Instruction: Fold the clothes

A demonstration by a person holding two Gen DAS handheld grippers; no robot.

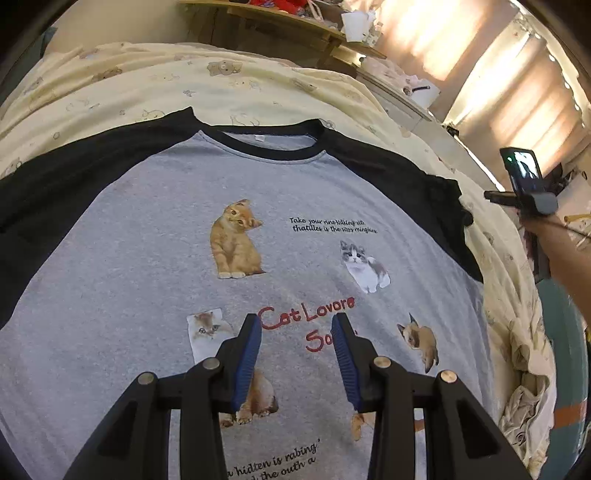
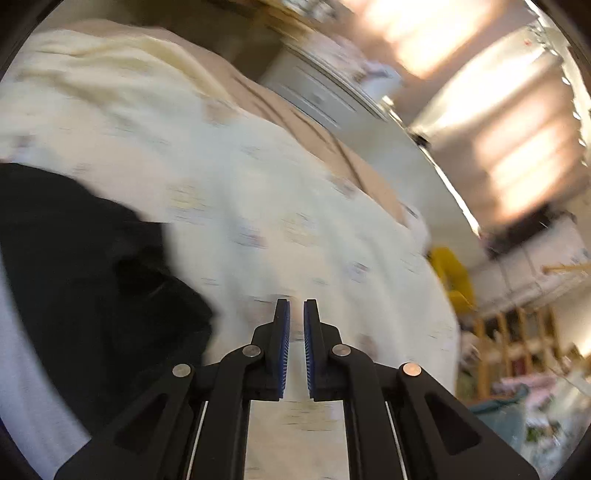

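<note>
A grey T-shirt (image 1: 147, 258) with black raglan sleeves and cat prints lies flat, front up, on a cream bedspread (image 1: 147, 81). My left gripper (image 1: 296, 320) is open and empty, hovering above the shirt's printed chest. My right gripper (image 2: 296, 308) is empty, its jaws a narrow gap apart, over the bedspread (image 2: 258, 184) just right of the shirt's black right sleeve (image 2: 92, 258). The right wrist view is motion-blurred. The right gripper's body and the arm holding it (image 1: 532, 199) show at the right edge of the left wrist view.
A wooden shelf (image 1: 295, 26) and a white drawer unit (image 2: 314, 92) stand behind the bed. Bright curtains (image 1: 480, 74) are to the right. A yellow object (image 2: 452, 277) and wooden racks (image 2: 517, 343) lie past the bed's right edge.
</note>
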